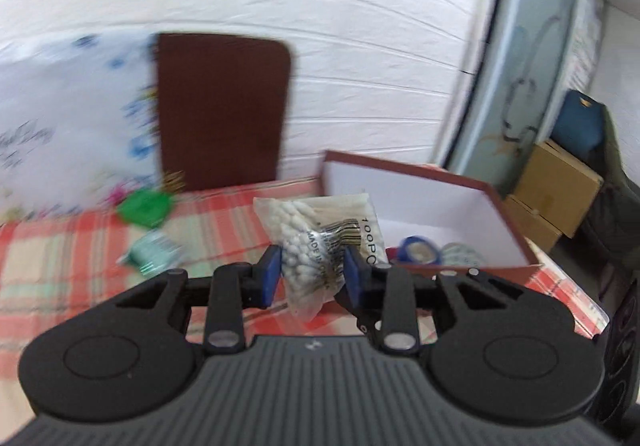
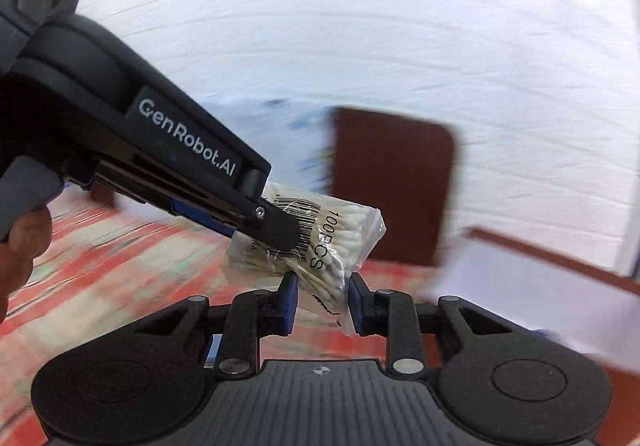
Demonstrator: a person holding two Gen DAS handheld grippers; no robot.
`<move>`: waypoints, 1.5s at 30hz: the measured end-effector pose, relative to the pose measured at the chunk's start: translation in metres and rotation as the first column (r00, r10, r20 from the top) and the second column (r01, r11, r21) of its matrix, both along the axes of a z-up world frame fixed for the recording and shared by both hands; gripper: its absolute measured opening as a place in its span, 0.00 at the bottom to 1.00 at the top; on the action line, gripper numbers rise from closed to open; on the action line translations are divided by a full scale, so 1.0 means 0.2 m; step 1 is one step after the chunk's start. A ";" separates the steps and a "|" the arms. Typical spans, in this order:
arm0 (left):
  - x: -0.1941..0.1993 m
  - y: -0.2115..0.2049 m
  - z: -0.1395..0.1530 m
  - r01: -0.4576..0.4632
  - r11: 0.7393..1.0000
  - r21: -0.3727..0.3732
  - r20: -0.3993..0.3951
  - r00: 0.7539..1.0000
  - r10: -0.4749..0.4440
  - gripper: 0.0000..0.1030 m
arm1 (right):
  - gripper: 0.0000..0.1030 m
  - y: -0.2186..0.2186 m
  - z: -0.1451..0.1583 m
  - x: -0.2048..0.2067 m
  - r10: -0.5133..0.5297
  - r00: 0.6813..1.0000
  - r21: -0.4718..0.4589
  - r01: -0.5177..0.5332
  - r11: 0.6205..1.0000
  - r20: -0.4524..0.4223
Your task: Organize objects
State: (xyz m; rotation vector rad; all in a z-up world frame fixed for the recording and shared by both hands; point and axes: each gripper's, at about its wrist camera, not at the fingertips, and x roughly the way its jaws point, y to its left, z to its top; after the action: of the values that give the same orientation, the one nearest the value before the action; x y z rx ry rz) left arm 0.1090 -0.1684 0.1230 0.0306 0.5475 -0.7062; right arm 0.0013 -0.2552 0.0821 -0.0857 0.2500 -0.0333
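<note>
At the centre of the left wrist view, the clear plastic bag of white cotton swabs (image 1: 316, 242) hangs above the red-and-green checked tablecloth (image 1: 60, 246), pinched at its middle between the blue pads of the left gripper (image 1: 310, 272), which is clenched on it. In the right wrist view the same bag (image 2: 340, 242) sits at mid-frame with its lower corner between the blue pads of the right gripper (image 2: 323, 300); these flank the plastic closely, but I cannot tell whether they actually press on it. The open red-edged cardboard box with a white lining (image 1: 420, 181) lies at the right of the left view, already holding a blue tape roll (image 1: 418, 252) and a pale roll (image 1: 464, 252). A green plastic piece (image 1: 144, 205) and a small green packet (image 1: 154, 250) remain on the cloth at the left. The slippery film may slide from a pinch on one corner, and if both grippers pull apart the thin bag could tear and spill swabs.
</note>
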 end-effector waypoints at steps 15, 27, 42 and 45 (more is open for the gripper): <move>0.06 -0.47 -0.15 -0.085 0.986 0.141 0.088 0.993 0.074 0.55 | 0.51 -0.79 -0.08 -0.09 -0.390 0.921 0.152 0.386 0.910 -0.002; 0.15 0.34 -0.36 -0.388 0.899 0.204 -0.123 0.901 0.416 0.54 | 0.51 -0.35 -0.15 -0.16 -0.086 0.995 0.226 0.093 0.970 -0.041; 0.13 0.52 -0.64 -0.317 0.942 0.110 -0.385 0.860 0.334 0.55 | 0.15 0.41 -0.41 0.14 0.220 0.911 0.100 -0.197 0.975 -0.349; 0.14 0.54 -0.62 -0.271 0.963 0.007 -0.440 0.864 0.246 0.13 | 0.14 0.37 -0.39 0.15 0.226 0.907 0.197 -0.164 0.967 -0.356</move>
State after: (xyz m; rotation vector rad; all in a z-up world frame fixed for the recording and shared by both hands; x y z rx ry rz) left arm 0.1364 -0.0613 -0.0012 -0.2570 0.9462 -0.4609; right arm 0.0309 -0.1809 0.0043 0.0476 0.6272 0.2071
